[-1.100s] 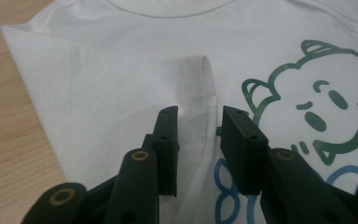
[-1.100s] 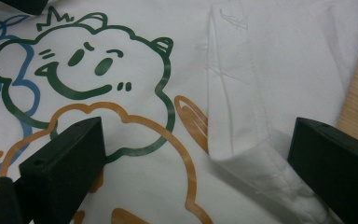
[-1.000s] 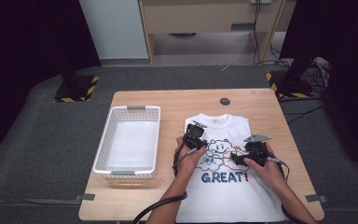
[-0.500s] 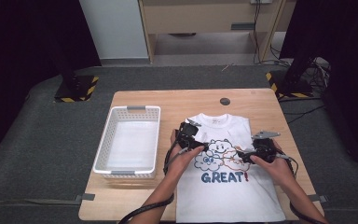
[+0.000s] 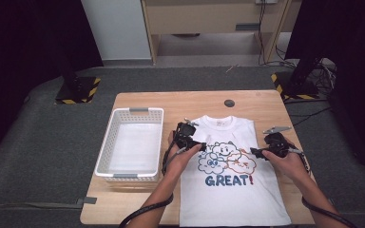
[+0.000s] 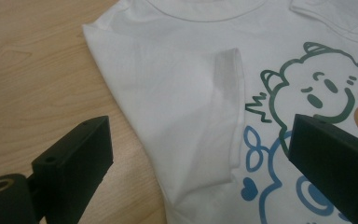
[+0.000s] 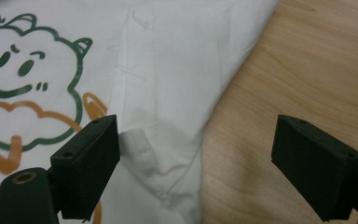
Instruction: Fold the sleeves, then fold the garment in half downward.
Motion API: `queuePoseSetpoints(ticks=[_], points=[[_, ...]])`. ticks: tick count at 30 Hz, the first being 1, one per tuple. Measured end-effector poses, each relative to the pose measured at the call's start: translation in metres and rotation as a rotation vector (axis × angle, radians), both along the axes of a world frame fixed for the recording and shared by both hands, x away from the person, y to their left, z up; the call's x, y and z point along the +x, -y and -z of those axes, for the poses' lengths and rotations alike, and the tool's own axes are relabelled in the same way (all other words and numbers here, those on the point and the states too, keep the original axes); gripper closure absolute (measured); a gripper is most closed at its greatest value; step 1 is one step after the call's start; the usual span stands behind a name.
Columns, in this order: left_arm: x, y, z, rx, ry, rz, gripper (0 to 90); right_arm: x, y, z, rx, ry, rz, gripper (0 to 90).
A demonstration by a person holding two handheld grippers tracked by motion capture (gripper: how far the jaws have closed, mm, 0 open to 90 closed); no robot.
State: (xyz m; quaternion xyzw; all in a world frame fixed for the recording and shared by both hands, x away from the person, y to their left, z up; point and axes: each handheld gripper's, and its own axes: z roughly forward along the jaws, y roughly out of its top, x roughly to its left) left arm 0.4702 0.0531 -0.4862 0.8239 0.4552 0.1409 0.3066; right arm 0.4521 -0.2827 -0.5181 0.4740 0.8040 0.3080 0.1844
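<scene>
A white T-shirt (image 5: 233, 190) with cartoon clouds and the word GREAT! lies flat on the wooden table (image 5: 138, 102), both sleeves folded in over the chest. My left gripper (image 5: 196, 144) hovers over the shirt's left side. Its jaws (image 6: 200, 154) stand wide open above the folded sleeve (image 6: 223, 116); they have just been opening, then closing a touch, with nothing pinched. My right gripper (image 5: 256, 152) hovers at the shirt's right edge. Its jaws (image 7: 196, 163) are open and have just been closing a little, straddling the shirt's edge (image 7: 177, 56) and bare wood.
A white slatted basket (image 5: 130, 111) stands on the table left of the shirt, with nothing in it. A small dark round disc (image 5: 229, 103) lies near the table's far edge. Grey carpet surrounds the table; black stands with striped bases sit beyond it.
Both hands have drifted apart, the left gripper a little to the left and the right gripper a little to the right. The shirt lies as before.
</scene>
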Motion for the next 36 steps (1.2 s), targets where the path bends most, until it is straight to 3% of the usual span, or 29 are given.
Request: queuePoseSetpoints(ticks=[8,14,19,27,30,36], points=[[0.014,0.002,0.005,0.035,0.009,-0.01,7.9,0.017,-0.005,-0.005,-0.005,0.004,0.022,20.3],[0.021,-0.004,0.002,0.007,0.021,-0.041,9.4,0.027,-0.01,-0.004,-0.026,0.001,0.019,23.0],[0.025,0.001,-0.002,0.028,0.037,-0.031,10.0,0.034,-0.012,-0.003,-0.026,-0.003,0.024,26.0],[0.03,0.01,0.003,0.047,0.029,-0.016,10.5,0.037,-0.007,-0.005,-0.027,0.006,0.034,30.7],[0.033,0.012,0.004,0.078,0.037,0.002,10.9,0.039,-0.006,-0.005,-0.03,0.008,0.032,33.2],[0.042,0.012,0.007,0.077,0.04,-0.006,11.7,0.046,-0.005,-0.006,-0.032,0.019,0.038,39.8]])
